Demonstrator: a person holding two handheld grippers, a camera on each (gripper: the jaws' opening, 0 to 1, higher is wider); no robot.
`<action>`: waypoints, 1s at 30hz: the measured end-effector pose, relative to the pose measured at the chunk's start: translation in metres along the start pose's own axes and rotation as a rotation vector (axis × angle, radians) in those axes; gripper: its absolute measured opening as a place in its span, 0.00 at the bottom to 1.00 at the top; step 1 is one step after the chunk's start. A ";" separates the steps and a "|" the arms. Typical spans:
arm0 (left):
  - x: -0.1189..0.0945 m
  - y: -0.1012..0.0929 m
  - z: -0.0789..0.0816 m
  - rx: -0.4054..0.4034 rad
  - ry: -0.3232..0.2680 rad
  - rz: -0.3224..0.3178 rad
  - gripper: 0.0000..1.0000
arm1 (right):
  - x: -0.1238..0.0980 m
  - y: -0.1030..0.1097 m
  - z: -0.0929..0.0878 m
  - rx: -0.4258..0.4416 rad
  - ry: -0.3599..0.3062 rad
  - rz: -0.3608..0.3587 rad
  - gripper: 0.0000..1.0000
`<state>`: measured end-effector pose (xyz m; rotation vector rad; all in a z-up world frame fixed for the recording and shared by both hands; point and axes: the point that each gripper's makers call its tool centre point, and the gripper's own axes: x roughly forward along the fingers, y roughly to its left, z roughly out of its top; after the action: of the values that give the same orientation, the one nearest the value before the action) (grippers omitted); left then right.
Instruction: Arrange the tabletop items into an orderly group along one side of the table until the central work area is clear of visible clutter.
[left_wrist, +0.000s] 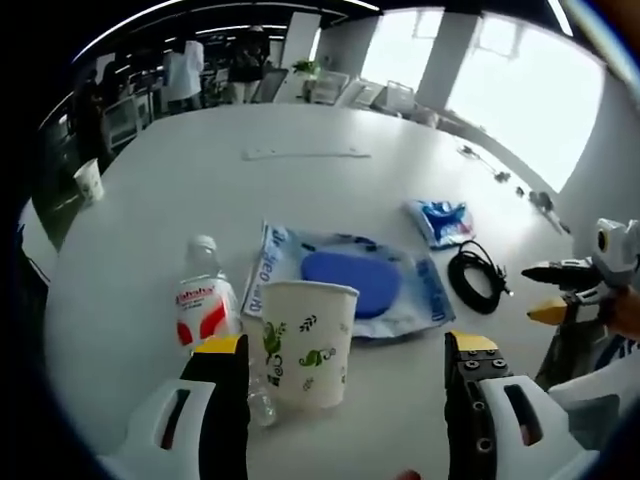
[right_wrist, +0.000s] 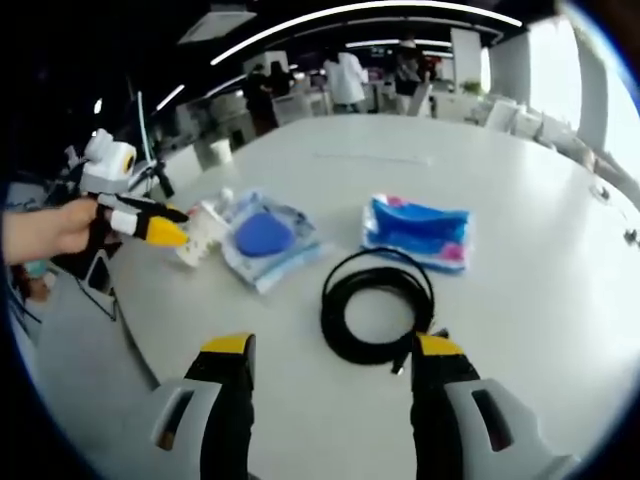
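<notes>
The left gripper (left_wrist: 345, 385) spreads its jaws wide around a paper cup (left_wrist: 306, 340) beside a water bottle (left_wrist: 205, 305). The right gripper (right_wrist: 330, 385) is also wide, apparently just above a coiled black cable (right_wrist: 377, 305).

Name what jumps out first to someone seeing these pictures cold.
In the left gripper view, a paper cup with green leaf prints stands between the open left gripper, a water bottle lying beside it. Behind them a blue pad in a clear bag lies on the white table. In the right gripper view, a coiled black cable lies just ahead of the open right gripper.
</notes>
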<state>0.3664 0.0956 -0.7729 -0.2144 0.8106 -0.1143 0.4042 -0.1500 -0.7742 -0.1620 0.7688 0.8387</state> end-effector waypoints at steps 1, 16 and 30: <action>0.002 0.000 -0.001 0.006 0.008 0.001 0.77 | -0.001 -0.003 -0.002 0.004 0.003 -0.004 0.60; 0.020 0.005 0.004 0.008 0.031 -0.005 0.75 | -0.004 -0.016 -0.008 0.034 0.012 -0.020 0.59; 0.027 0.008 0.006 0.016 0.039 0.001 0.72 | 0.000 -0.020 -0.010 0.045 0.020 -0.014 0.58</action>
<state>0.3898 0.0991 -0.7899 -0.1974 0.8481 -0.1247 0.4129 -0.1677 -0.7848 -0.1358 0.8041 0.8069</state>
